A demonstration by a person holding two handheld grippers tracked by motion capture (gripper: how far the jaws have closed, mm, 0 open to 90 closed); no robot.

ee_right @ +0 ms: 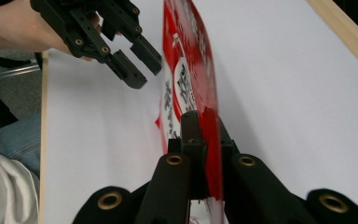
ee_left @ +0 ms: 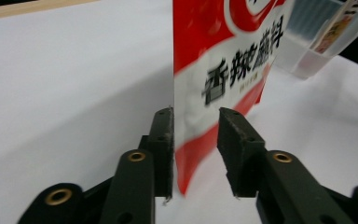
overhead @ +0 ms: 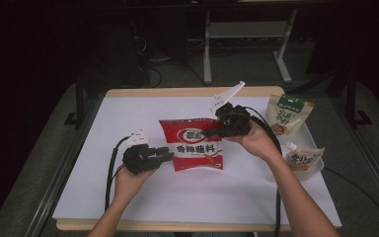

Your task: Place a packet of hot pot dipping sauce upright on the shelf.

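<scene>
I see the red and white plastic seasoning pouch with black Chinese characters (overhead: 193,144) near the middle of the white table cover (overhead: 103,197). In the high view it stands between my two tools.

My right gripper (overhead: 216,131) comes from the right side and its jaws are pressed together on the pouch's upper right edge. In the right gripper view the red film (ee_right: 210,116) is pinched tightly between the two black jaws, and the pouch stands on its edge in front of them.

My left gripper (overhead: 164,154) is at the pouch's left edge. In the left gripper view its jaws are spread a little, with the lower corner of the pouch (ee_left: 200,140) between them. The left pad (ee_left: 164,140) is just beside the film and may touch it, but the right pad (ee_left: 235,144) stands apart from it, so this gripper does not pinch the pouch.

At the right edge of the table there is a green and white snack bag (overhead: 288,113), and near it a small spouted pouch lying in a clear plastic tray (overhead: 303,159).
</scene>
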